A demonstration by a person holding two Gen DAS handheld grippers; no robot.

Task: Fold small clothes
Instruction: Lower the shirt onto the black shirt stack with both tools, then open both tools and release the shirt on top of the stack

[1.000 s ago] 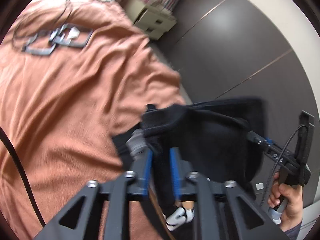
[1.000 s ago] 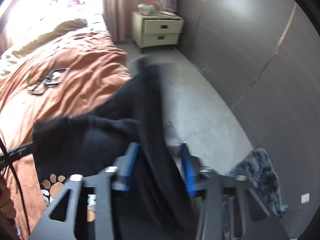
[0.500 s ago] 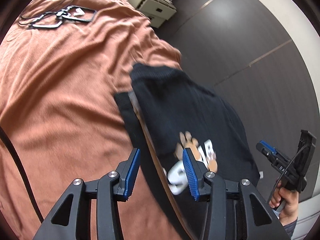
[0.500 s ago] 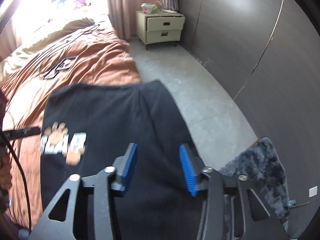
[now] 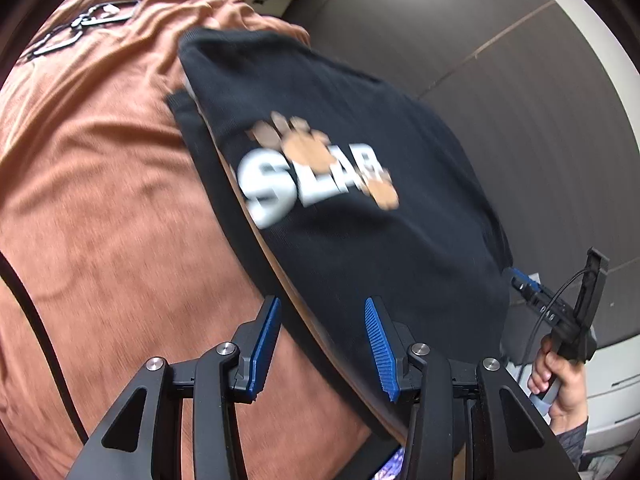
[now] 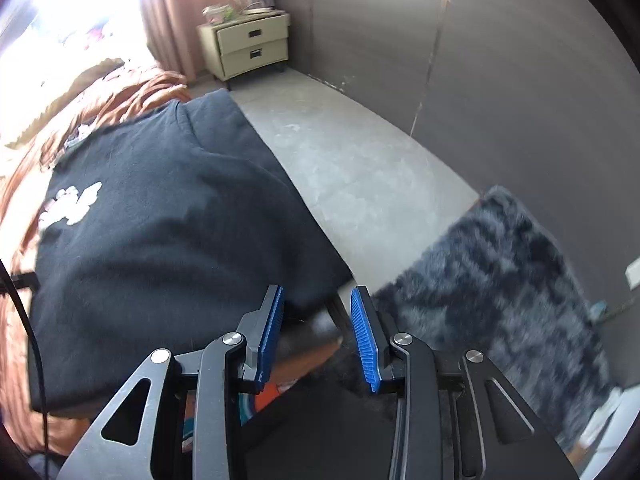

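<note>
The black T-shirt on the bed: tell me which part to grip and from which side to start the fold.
Grip the black T-shirt at its near hem corners, coming in low from the foot side where both grippers already face it. It lies flat, print up, on the orange bedspread, with the hem edge nearest the left gripper and the right gripper, both open, so the fingers can probably slide under that edge.

A matt black knit cloth is seen in the T-shirt, with a smooth white and tan print. The bedspread is of rust-brown cloth with a slight sheen. The rug looks shaggy, the floor smooth and mottled grey.
</note>
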